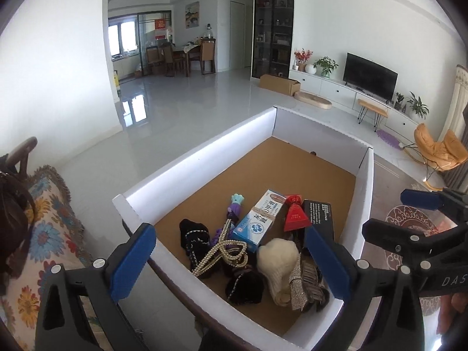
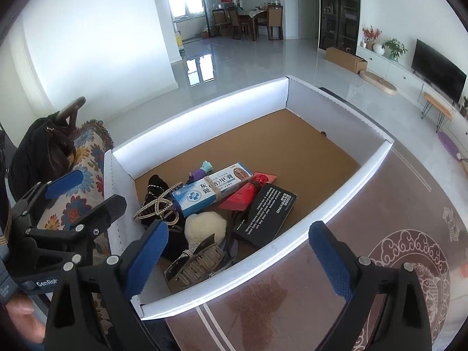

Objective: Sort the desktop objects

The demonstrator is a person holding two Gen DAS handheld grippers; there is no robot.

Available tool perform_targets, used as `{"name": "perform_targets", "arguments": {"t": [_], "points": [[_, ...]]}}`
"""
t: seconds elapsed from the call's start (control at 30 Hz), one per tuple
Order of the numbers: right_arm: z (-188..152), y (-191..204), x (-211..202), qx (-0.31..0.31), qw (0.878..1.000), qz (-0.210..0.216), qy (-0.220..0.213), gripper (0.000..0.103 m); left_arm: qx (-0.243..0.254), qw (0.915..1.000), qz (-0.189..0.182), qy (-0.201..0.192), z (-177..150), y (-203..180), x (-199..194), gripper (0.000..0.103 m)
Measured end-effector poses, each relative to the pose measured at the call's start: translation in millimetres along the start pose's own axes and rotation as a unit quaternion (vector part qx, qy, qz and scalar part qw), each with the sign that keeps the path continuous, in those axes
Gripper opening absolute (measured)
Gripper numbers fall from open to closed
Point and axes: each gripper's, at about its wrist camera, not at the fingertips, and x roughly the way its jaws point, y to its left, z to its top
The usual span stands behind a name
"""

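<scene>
Box (image 1: 204,158) of white card with a brown floor, holding the sorted items heaped in its near corner: a blue-and-white carton (image 1: 259,219), a red packet (image 1: 295,213), a black box with white print (image 1: 320,218), a cream knitted piece (image 1: 278,259), a rhinestone hair claw (image 1: 307,288), a pearl-studded clip (image 1: 225,251) and dark fabric pieces (image 1: 193,235). Left gripper (image 1: 231,260) poised above the heap, jaws spread wide, nothing between them. Right gripper (image 2: 239,257) over the box's near wall, jaws likewise wide apart and empty. Patterned rug (image 2: 409,263) beside the box; floral cushion (image 1: 44,204) on the other side.
</scene>
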Motion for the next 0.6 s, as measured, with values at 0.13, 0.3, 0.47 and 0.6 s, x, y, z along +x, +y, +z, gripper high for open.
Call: {"name": "perform_targets", "arguments": {"t": [0.13, 0.3, 0.47, 0.6], "points": [[3, 3, -6, -0.013, 1.000, -0.011, -0.006, 0.097, -0.026, 0.9996, 0.000, -0.006, 0, 8, -7, 0.103], [7, 3, -5, -0.014, 1.000, -0.015, -0.005, 0.097, -0.010, 0.9978, 0.066, 0.003, 4, 3, -10, 0.103], [7, 6, -1, -0.020, 1.000, -0.017, -0.001, 0.097, -0.001, 0.9967, 0.081, 0.002, 4, 2, -13, 0.103], [9, 4, 0, -0.022, 1.000, -0.021, -0.001, 0.097, -0.034, 0.9989, 0.032, 0.008, 4, 14, -15, 0.103]]}}
